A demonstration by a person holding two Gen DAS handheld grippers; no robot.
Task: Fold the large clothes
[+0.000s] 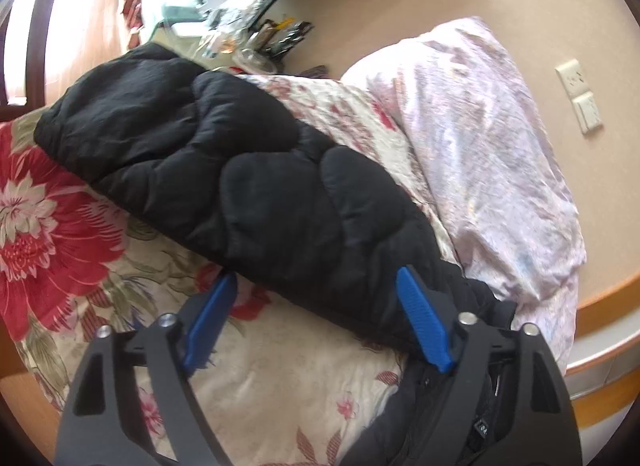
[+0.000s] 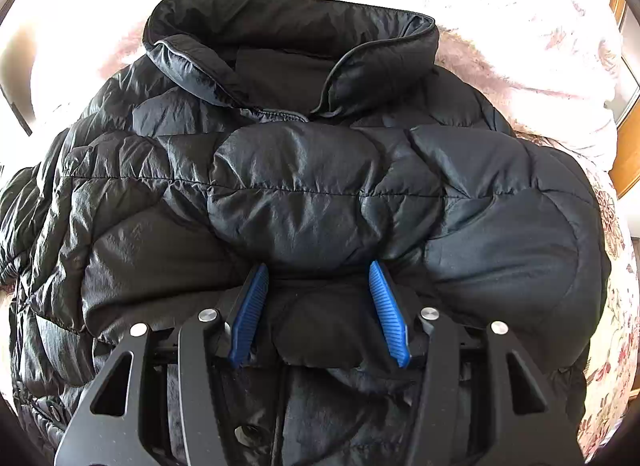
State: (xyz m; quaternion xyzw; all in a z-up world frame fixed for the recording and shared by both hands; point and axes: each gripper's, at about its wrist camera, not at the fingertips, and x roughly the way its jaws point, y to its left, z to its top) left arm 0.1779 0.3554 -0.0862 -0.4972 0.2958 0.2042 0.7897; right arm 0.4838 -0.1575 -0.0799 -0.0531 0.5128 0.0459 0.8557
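Black puffer jacket [image 2: 296,185] lengthwise on floral bedspread [image 1: 60,225], collar [image 2: 288,41] farthest from right tool [image 2: 318,272].

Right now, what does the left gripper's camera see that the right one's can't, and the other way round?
Only the left wrist view shows the pale bundled quilt, wall switches and cluttered desk. Only the right wrist view shows the jacket's collar. Both show the black puffer jacket on the floral bedspread, with the left gripper and right gripper open.
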